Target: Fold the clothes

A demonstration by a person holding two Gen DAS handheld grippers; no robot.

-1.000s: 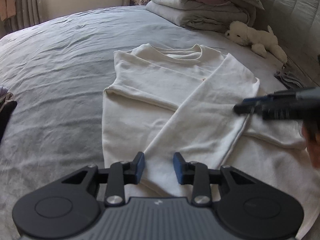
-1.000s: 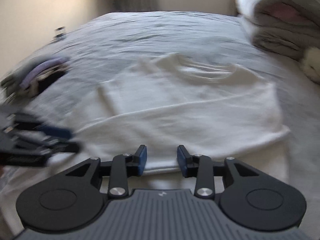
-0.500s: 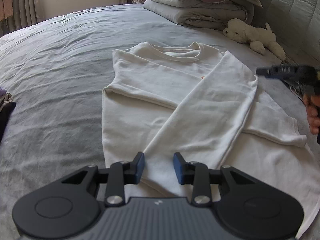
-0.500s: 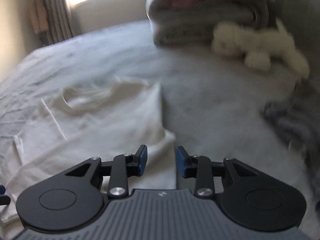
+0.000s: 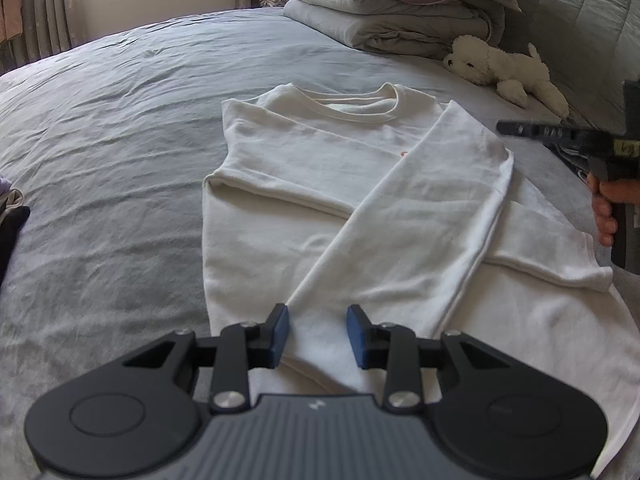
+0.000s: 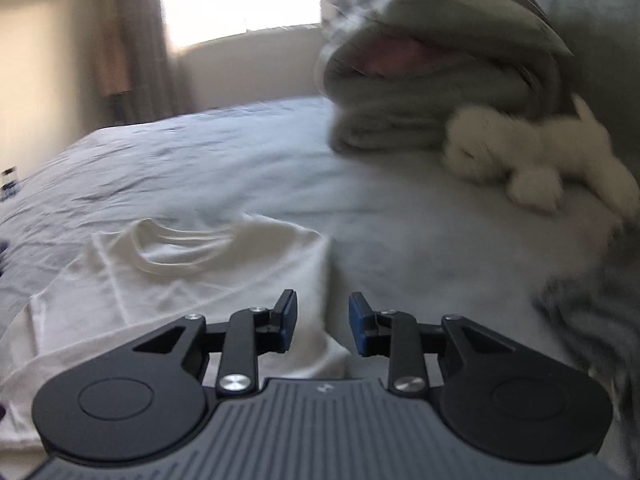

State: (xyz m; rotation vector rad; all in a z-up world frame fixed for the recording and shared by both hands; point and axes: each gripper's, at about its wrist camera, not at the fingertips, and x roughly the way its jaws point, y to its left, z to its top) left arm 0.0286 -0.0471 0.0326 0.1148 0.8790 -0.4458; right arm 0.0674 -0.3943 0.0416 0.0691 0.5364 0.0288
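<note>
- Left gripper (image 5: 316, 330) hangs above the near hem of the cream sweatshirt (image 5: 360, 208), tilted down at it; its blue pads stand apart with only cloth seen beneath the gap, gripping nothing.
- Right gripper (image 6: 322, 326) sits off the sweatshirt's far shoulder edge, over the spot where cloth meets the grey bedsheet (image 6: 240, 160); its jaws are closing, with nothing between them.
- From the left wrist view the right gripper (image 5: 505, 128) juts in at the side of the sweatshirt nearest the headboard, held by a hand (image 5: 610, 208) whose fingers wrap its handle.
- Sweatshirt lies flat on the bedsheet, collar away from the left gripper, both sleeves folded across the chest; one sleeve runs straight across, the other slants over it down toward the hem.
- One cuff end pokes out past the sweatshirt's edge below the hand.
- A white plush toy (image 5: 504, 70) lies beyond the sweatshirt's collar, well apart from it, resting against a stack of folded grey bedding (image 5: 384, 20).
- A rumpled grey-striped cloth (image 6: 592, 320) lies beside the sweatshirt, below the plush toy; the right wrist view is blurred, so its details are unclear.
- Dark clothing (image 5: 12, 216) peeks in at the frame edge, well apart from the sweatshirt's other side.
</note>
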